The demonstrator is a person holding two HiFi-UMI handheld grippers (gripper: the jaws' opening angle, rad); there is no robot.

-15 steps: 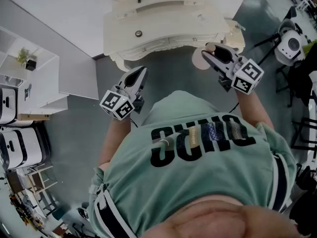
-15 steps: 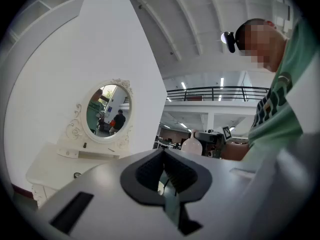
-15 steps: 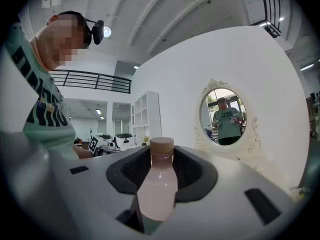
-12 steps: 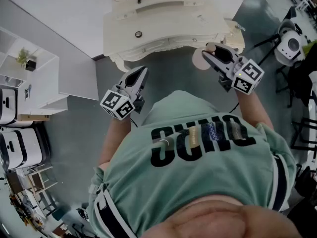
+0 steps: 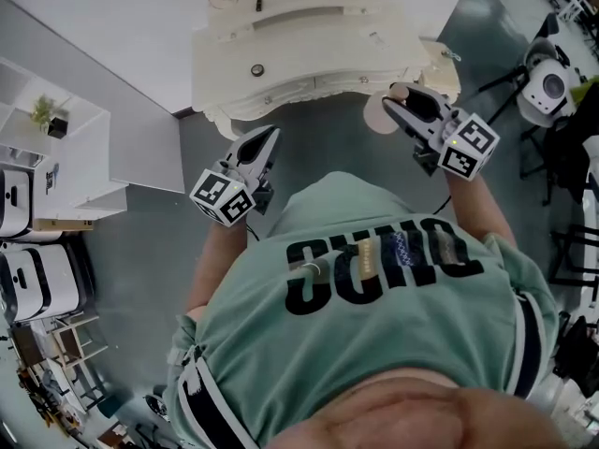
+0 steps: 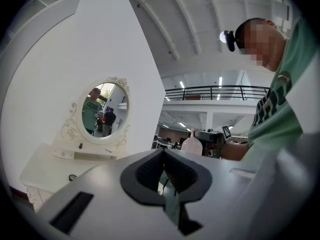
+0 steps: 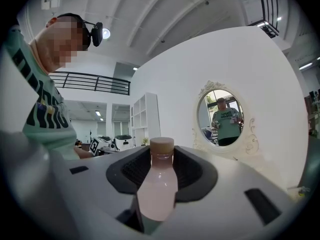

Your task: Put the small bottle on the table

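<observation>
A small bottle (image 7: 156, 189) of pale pink liquid with a tan cap stands upright between the jaws of my right gripper (image 7: 161, 166), and the pads press on its neck. In the head view this gripper (image 5: 401, 103) holds the bottle (image 5: 378, 113) in the air just before the right front corner of the cream dressing table (image 5: 309, 36). My left gripper (image 5: 270, 135) hovers before the table's left front corner. Its jaws are shut with nothing between them (image 6: 164, 171). The left gripper view also shows the bottle (image 6: 191, 144) off to the right.
An oval mirror (image 7: 224, 116) stands on the dressing table and reflects the person. The table front has a drawer with a dark knob (image 5: 256, 70). A white shelf unit (image 5: 56, 148) stands to the left, and white machines (image 5: 547, 87) to the right on the grey floor.
Both grippers keep their places and the bottle stays held. The dressing table sits very slightly higher and further left in the head view.
</observation>
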